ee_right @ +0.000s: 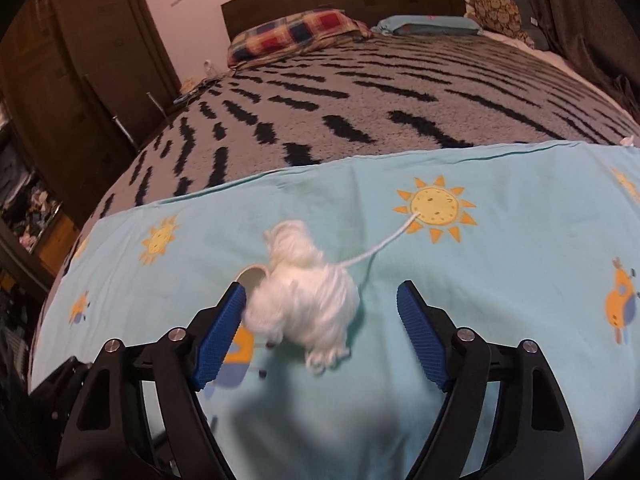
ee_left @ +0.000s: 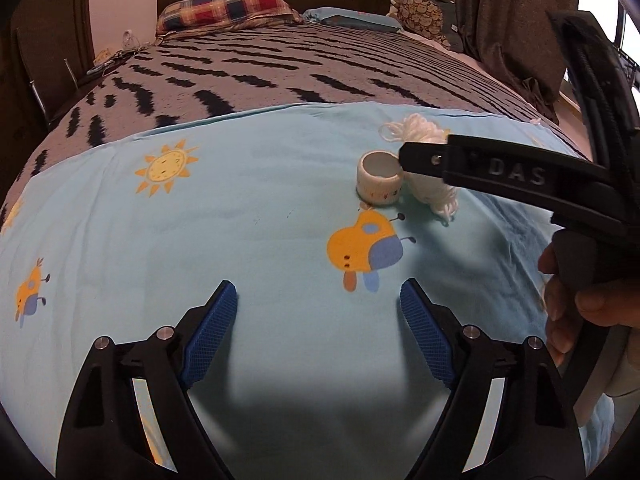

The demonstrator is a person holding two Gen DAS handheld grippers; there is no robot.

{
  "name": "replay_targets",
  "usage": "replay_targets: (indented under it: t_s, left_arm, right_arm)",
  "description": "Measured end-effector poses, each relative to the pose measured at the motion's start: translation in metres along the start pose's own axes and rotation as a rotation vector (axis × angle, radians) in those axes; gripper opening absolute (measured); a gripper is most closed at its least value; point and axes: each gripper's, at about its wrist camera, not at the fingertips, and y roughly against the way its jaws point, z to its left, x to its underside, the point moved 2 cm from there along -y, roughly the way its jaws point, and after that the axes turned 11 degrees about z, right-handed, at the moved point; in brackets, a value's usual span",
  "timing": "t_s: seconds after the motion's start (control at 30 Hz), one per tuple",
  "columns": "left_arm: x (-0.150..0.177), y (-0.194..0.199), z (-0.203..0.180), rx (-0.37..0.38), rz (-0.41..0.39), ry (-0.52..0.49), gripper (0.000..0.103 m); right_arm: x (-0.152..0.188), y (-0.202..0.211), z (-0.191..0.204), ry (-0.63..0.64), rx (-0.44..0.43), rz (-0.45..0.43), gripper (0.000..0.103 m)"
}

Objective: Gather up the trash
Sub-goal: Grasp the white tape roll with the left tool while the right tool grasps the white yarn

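Observation:
A bundle of white yarn (ee_right: pixel 308 300) lies on the light blue cartoon sheet (ee_right: pixel 520 280), a loose strand trailing to the right. My right gripper (ee_right: pixel 320 308) is open, with the yarn between its fingers, closer to the left one. A small white paper cup (ee_left: pixel 379 178) lies beside the yarn (ee_left: pixel 424 136); only its rim shows in the right wrist view (ee_right: pixel 252 274). My left gripper (ee_left: pixel 318 304) is open and empty, hovering over the sheet (ee_left: pixel 160 260) short of the cup. The right gripper's finger (ee_left: pixel 420 156) reaches over the cup and yarn in the left wrist view.
The sheet covers the near end of a bed with a grey and black striped blanket (ee_left: pixel 280 68). A plaid pillow (ee_left: pixel 228 8) and blue pillow (ee_left: pixel 360 18) lie by the headboard. A dark wardrobe (ee_right: pixel 80 80) stands left of the bed.

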Motion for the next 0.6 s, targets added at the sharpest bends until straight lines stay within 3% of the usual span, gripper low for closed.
replay_targets:
  t_s: [0.17,0.33,0.6]
  left_arm:
    - [-0.013,-0.006,-0.004,0.005,-0.01,-0.006,0.079]
    - [-0.028,-0.014,-0.011,0.011,-0.019,-0.019,0.079]
    - [-0.05,-0.026,-0.042,0.024,-0.035,-0.088,0.079]
  right_arm:
    - [-0.004,-0.006,-0.003,0.005,-0.039,0.028,0.047]
    - [-0.008,0.023,-0.017,0.012,-0.01,-0.037,0.045]
    - [-0.013,0.047,-0.043,0.023,0.074,-0.056,0.045]
